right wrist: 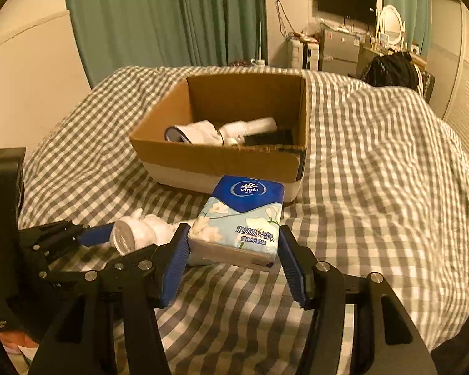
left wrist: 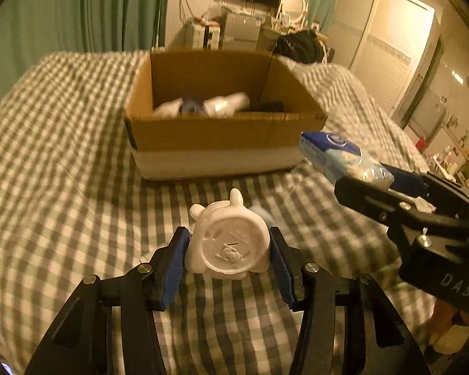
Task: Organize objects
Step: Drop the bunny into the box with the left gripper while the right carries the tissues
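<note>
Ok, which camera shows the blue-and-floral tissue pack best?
The right wrist view: the blue-and-floral tissue pack sits centred between the right gripper pads, printed top face readable. The left wrist view shows the pack only side-on at the right edge, partly blurred.

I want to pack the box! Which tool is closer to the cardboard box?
Right, probably. The right tool holds the tissue pack just short of the cardboard box. The left tool, gripping the white toy, sits slightly farther back.
</note>
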A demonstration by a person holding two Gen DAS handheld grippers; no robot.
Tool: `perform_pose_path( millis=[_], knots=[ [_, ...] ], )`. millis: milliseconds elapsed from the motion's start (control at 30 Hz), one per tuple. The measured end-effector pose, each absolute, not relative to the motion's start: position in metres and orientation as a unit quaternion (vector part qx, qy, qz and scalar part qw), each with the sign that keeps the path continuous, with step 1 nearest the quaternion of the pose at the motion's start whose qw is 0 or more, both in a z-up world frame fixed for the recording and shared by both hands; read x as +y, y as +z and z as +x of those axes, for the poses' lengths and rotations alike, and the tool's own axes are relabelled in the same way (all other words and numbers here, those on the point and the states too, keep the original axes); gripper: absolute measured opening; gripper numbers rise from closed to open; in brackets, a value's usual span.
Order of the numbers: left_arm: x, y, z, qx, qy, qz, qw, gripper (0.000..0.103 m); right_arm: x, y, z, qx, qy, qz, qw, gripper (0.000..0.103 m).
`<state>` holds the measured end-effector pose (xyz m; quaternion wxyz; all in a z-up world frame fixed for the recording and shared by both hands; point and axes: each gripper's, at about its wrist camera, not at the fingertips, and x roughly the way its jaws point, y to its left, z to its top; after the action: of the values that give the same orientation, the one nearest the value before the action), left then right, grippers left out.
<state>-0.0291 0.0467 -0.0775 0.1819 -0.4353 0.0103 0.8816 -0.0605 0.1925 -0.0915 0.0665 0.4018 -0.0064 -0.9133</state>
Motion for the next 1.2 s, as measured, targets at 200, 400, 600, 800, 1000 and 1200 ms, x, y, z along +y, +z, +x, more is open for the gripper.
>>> perform_pose_path(
  millis=[200,400,600,800,1000,1200],
  knots=[
    [0.045,-0.03,-0.029,0.02,0.904,-0.385,0.184,0.052,0.189,-0.055,-0.053,0.004,-0.929,0.364,0.069,0.055],
    [0.042,0.016,-0.05,0.023,0.922,-0.342,0.18,0.052,0.188,-0.024,-0.063,0.003,-0.94,0.332,0.081,0.055],
    [0.046,0.04,-0.094,0.016,0.931,-0.321,0.175,0.052,0.189,0.002,-0.088,0.007,-0.949,0.303,0.091,0.055],
    [0.053,0.038,-0.146,0.019,0.932,-0.32,0.171,0.052,0.199,0.019,-0.13,0.0,-0.955,0.283,0.091,0.055],
    [0.059,0.004,-0.195,0.031,0.923,-0.344,0.167,0.052,0.207,0.01,-0.184,-0.007,-0.951,0.294,0.09,0.055],
    [0.062,-0.042,-0.219,0.047,0.914,-0.372,0.155,0.052,0.209,-0.035,-0.227,-0.016,-0.939,0.331,0.091,0.055]
  ],
)
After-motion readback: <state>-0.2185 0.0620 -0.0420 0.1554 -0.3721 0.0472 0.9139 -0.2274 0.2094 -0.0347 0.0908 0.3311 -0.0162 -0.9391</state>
